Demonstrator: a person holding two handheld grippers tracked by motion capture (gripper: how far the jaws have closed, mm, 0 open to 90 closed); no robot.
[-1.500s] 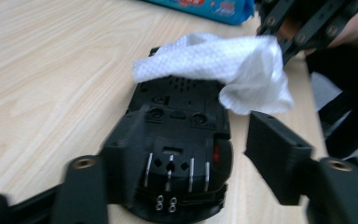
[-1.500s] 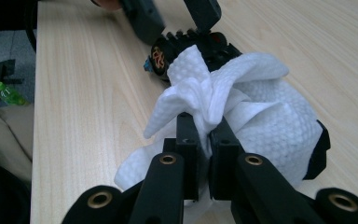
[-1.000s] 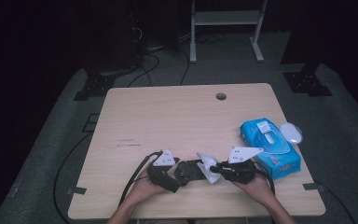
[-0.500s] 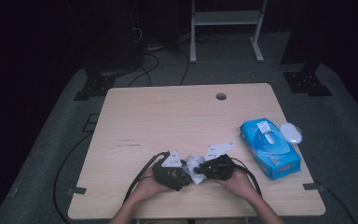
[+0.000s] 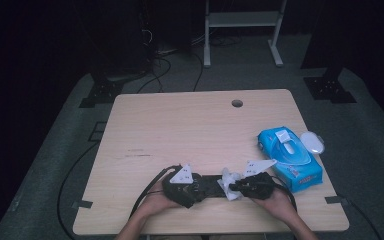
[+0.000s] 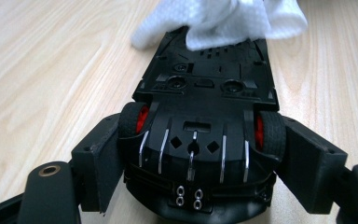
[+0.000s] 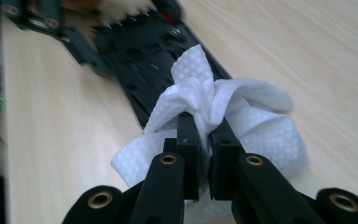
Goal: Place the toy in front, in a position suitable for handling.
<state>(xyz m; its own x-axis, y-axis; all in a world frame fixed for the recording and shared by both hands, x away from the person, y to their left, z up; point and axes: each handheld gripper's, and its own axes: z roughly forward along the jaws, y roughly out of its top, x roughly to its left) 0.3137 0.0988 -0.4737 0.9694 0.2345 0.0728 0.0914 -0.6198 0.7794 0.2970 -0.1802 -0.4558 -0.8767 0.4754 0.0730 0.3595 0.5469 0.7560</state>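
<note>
While the room around you sits almost black, you can make out a dark carpeted floor [image 5: 50, 165], a pale metal frame [image 5: 242, 30] at the far side and black stands to either side of it. Your work surface is a light wooden table [image 5: 190, 135] with a round cable hole [image 5: 237, 103] near its far edge — its grain runs clean and pale in both gripper views. Toward the table's right edge lies a blue pack of wipes [image 5: 290, 157], with a small white oval object [image 5: 312, 142] just beside it. Near your edge of the table lies a black toy car [image 6: 205, 116], belly up, its red-hubbed wheels showing. Your left gripper [image 5: 182, 186] is clamped on the car's sides — the pads press against the wheels at one end, the jaws having just been closing on it. Your right gripper [image 7: 204, 133] has its jaws pinched tight on a crumpled white wipe [image 7: 223, 112], which rests against the car's underside at the end away from your left gripper.
</note>
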